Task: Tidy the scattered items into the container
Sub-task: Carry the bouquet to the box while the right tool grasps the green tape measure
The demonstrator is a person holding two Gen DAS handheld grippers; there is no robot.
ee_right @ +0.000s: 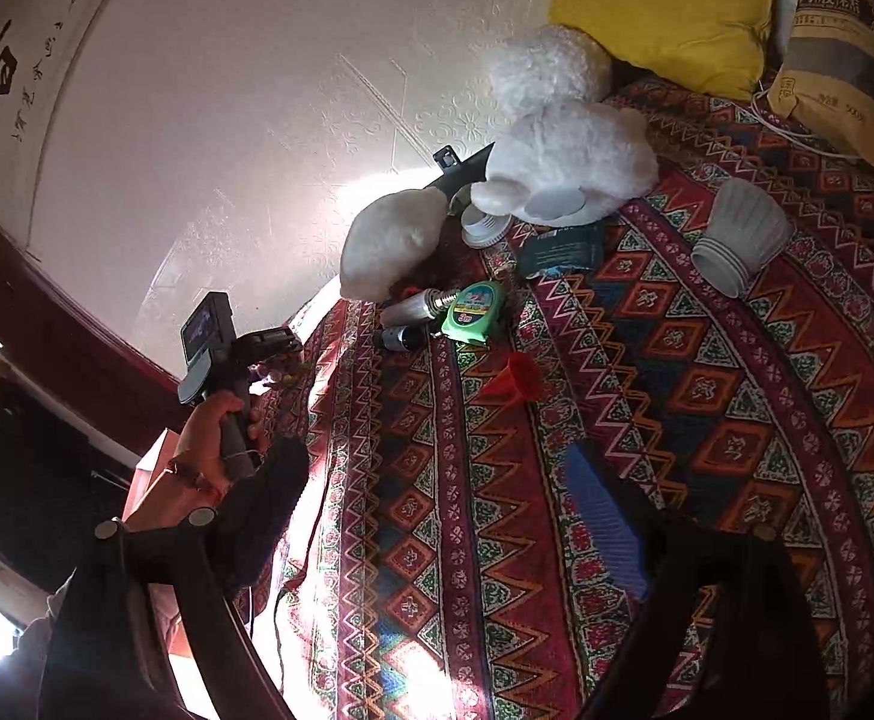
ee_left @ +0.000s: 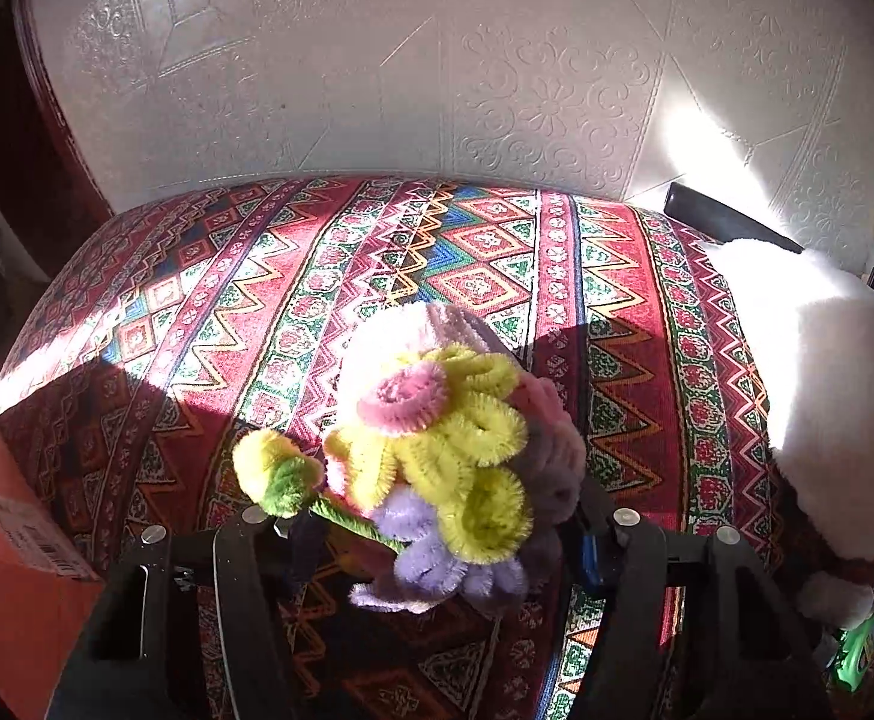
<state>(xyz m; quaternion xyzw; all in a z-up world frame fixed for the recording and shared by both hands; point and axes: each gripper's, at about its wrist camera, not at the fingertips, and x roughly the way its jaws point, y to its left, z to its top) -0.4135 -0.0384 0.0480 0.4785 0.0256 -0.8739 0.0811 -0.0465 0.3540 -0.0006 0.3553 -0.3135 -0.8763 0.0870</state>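
Note:
A pipe-cleaner flower bouquet (ee_left: 437, 450) in yellow, pink and purple sits between the fingers of my left gripper (ee_left: 446, 540), which touch it on both sides, over the patterned bedspread (ee_left: 257, 312). The orange box (ee_left: 11, 570) stands close at the left. From the right wrist view, a hand holds the left gripper (ee_right: 269, 360) at the bed's left edge beside the orange box (ee_right: 152, 468). My right gripper (ee_right: 425, 540) stands open over the bedspread with nothing between its fingers. Further off lie a green tape measure (ee_right: 473, 312), a red funnel (ee_right: 518, 378) and a grey glove (ee_right: 737, 240).
A white plush toy (ee_right: 563, 162), a white fluffy piece (ee_right: 389, 240), a dark packet (ee_right: 563, 246), a white lid (ee_right: 482, 225) and two metal cylinders (ee_right: 413, 309) cluster near the wall. A yellow pillow (ee_right: 665, 6) and a paper bag (ee_right: 839, 54) lie at the back right.

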